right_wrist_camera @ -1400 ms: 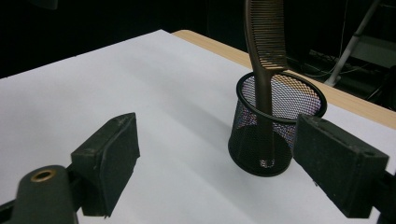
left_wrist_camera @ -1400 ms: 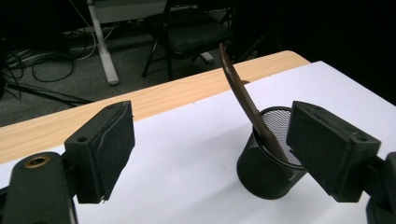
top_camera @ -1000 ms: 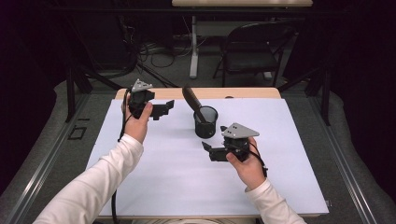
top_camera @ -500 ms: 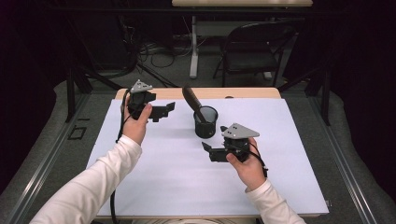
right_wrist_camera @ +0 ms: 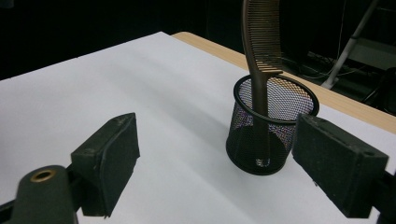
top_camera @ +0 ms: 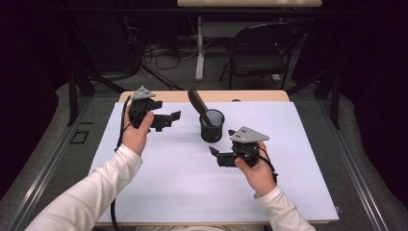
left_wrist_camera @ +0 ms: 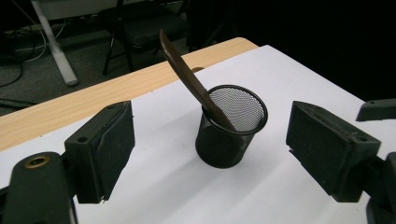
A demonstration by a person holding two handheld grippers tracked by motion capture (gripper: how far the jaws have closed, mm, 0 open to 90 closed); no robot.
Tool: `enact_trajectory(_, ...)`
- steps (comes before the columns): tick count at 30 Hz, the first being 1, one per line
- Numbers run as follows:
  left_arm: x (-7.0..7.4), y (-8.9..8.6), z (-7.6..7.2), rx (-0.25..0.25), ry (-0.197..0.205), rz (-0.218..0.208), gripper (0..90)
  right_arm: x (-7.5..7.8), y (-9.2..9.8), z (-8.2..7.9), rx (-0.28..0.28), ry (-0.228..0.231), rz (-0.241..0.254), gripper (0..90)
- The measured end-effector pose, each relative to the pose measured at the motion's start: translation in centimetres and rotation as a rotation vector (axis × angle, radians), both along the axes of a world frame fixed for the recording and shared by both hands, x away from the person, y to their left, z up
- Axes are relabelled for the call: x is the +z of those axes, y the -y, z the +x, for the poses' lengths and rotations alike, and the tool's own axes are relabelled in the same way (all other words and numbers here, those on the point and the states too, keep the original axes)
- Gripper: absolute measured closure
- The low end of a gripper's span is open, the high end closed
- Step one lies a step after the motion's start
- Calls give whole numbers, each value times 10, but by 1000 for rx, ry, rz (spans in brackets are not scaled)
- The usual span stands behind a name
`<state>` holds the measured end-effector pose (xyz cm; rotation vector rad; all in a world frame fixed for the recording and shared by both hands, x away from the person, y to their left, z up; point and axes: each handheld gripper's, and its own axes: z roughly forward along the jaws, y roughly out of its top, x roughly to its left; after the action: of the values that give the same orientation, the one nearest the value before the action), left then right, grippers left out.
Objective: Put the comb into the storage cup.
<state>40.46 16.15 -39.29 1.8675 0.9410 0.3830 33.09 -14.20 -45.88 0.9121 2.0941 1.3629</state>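
Note:
A black mesh cup stands upright on the white sheet near the table's middle. A brown comb leans in it, teeth end up and tilted toward the far left. My left gripper hovers left of the cup, jaws open and pointing right at it, nothing between them. In the left gripper view the cup and comb sit ahead between the open pads. My right gripper sits in front of the cup and slightly to its right, pointing left, also open and empty. The right gripper view has the cup and comb ahead.
The sheet covers most of a wooden table, whose far edge shows as a bare strip. Beyond it stand a black folding chair and a desk leg with cables on the floor. A dark metal rail runs along each side of the table.

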Motion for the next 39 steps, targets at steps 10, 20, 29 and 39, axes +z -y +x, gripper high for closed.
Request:
enact_trajectory(10, 1, -5, -19, -37, -1, -22, 158, 2, 1, 0, 1, 1, -7, 146)
enact_trajectory(20, 0, -13, -39, -49, 13, -36, 158, 6, 1, -3, 11, -4, -6, 145)
enact_trajectory(29, -2, -25, -54, -57, 11, -53, 158, 9, 6, -11, 7, 5, -16, 145)
enact_trajectory(39, -16, -45, -63, -29, -7, -84, 158, 11, 18, -20, -10, 8, -21, 145)
